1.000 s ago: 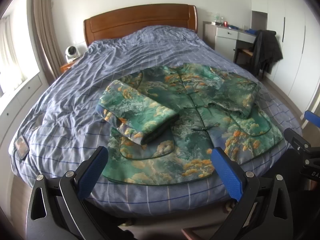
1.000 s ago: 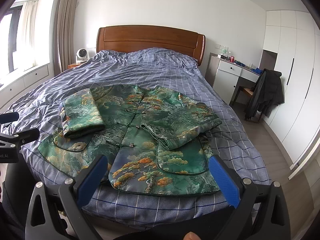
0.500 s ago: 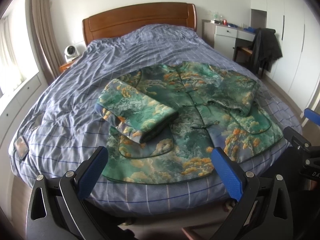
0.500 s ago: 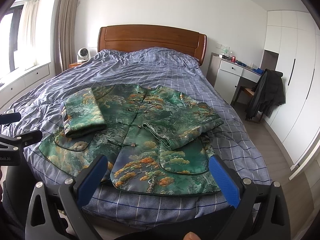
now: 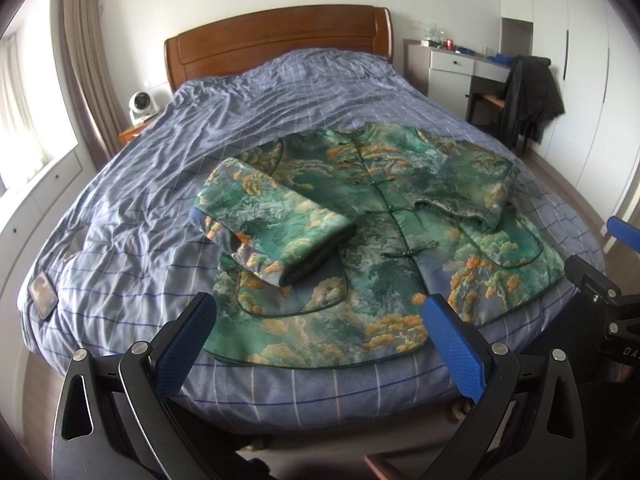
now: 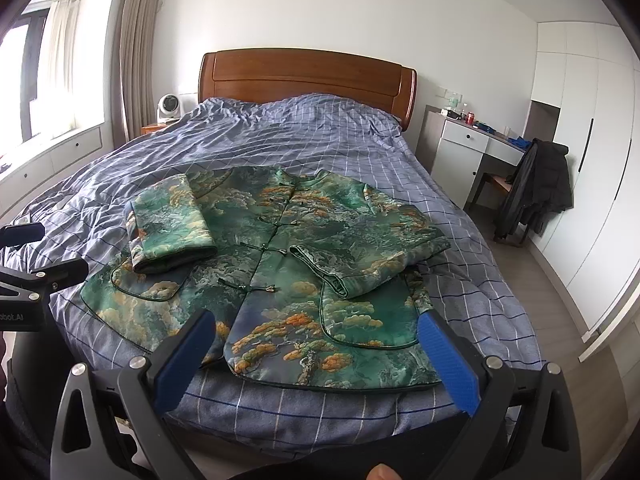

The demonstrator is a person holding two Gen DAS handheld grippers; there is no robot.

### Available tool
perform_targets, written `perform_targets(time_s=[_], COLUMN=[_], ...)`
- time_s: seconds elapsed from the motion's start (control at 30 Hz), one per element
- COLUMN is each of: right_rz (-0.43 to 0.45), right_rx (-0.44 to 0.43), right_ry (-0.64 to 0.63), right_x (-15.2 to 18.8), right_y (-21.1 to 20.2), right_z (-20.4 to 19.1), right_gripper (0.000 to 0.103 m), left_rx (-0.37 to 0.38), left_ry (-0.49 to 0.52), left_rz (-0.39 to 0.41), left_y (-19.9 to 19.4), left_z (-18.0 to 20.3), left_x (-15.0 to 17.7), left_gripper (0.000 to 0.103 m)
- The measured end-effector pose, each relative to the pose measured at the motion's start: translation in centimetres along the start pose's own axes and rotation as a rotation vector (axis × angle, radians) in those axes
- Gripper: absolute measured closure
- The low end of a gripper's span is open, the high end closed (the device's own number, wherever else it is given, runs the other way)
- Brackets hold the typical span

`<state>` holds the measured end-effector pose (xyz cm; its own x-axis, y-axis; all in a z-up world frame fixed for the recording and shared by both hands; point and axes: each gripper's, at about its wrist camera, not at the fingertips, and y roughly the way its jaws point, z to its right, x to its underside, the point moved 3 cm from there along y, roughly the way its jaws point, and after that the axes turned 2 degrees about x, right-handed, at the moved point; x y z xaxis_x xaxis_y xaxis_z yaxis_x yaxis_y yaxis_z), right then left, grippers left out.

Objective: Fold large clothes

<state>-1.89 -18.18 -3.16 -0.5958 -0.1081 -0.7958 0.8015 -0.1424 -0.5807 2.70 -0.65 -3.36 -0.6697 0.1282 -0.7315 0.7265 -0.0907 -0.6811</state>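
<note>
A green patterned jacket (image 5: pixel 380 240) is laid front-up across the foot end of the bed (image 5: pixel 280 92), collar toward the headboard (image 5: pixel 280 40) and hem at the foot edge, presumably so the hem can be reached from where the person stands. Both sleeves are already folded in over the jacket's body (the left sleeve (image 5: pixel 272 220) lies thicker and less flat). The left gripper (image 5: pixel 320 332) and the right gripper (image 6: pixel 316 350) are held spread wide above the hem, nothing being pinched, probably ready for the hem to be folded toward the collar
</note>
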Motion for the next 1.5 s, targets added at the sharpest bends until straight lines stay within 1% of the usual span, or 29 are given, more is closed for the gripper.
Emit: perform_targets(time_s=[0.4,0.83,1.07,1.5], right_rz=[0.005,0.001,0.007,0.001], right_rx=[0.004,0.015,0.022,0.022], right_ry=[-0.003,0.005,0.000,-0.025], right_x=[-0.1,-0.6,-1.1,-1.0], right_y=[-0.1,0.2,0.1,0.0], right_z=[-0.1,0.4,0.4,-0.1], right_gripper=[0.000,0.000,0.000,0.000], left_rx=[0.002,-0.025,-0.025,-0.020], left_ry=[-0.008,0.005,-0.003,-0.023], left_rz=[0.009,-0.014,-0.022,-0.044], left_y=[0.0,0.4,0.6,0.9], left_z=[-0.6,-0.2,-0.4,-0.6], left_x=[0.0,-0.2,-0.1,0.5], left_gripper=[0.000,0.000,0.000,0.000])
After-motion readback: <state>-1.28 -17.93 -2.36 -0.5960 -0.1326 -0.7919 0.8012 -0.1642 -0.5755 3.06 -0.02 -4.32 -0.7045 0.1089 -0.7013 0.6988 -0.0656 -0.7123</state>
